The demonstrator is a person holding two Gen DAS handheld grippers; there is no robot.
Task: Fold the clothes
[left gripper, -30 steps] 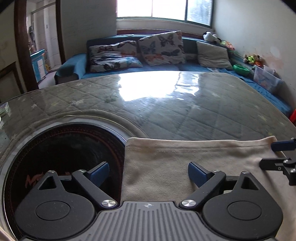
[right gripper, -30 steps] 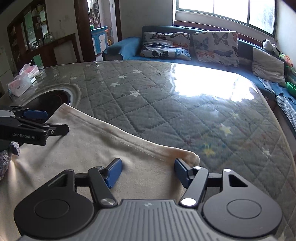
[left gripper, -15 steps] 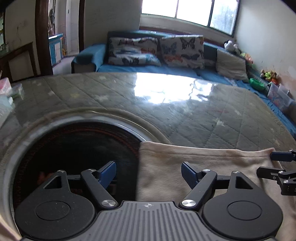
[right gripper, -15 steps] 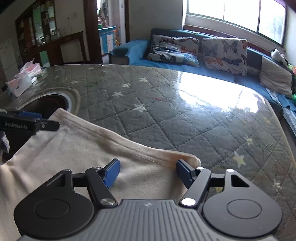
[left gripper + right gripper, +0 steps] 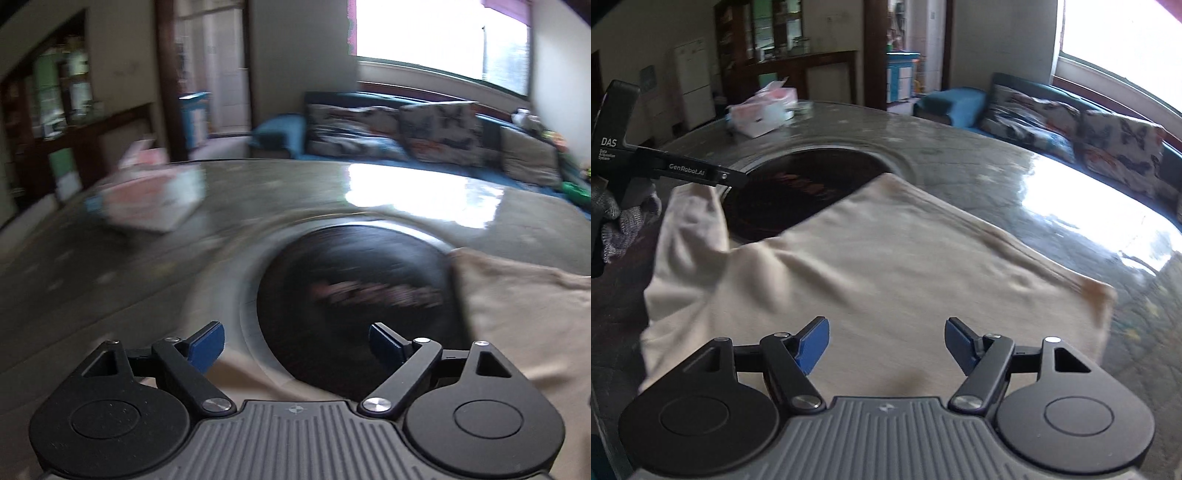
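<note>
A cream-coloured garment (image 5: 886,266) lies spread on the glass-topped table, one sleeve (image 5: 690,225) trailing at the left. In the left wrist view it shows at the right (image 5: 524,310) and under the gripper. My left gripper (image 5: 297,341) is open and empty, above the sleeve beside the dark round inset (image 5: 354,288); it shows from the side in the right wrist view (image 5: 701,173). My right gripper (image 5: 886,343) is open and empty, low over the garment's near part.
The round dark inset (image 5: 798,184) sits in the table, partly under the garment. A tissue pack (image 5: 147,203) lies at the far left of the table (image 5: 110,266); it also shows in the right wrist view (image 5: 761,110). A blue sofa with cushions (image 5: 1071,122) stands beyond.
Both views have swung left. My left gripper has moved left off the garment's body to over the sleeve and inset. Both grippers stay open.
</note>
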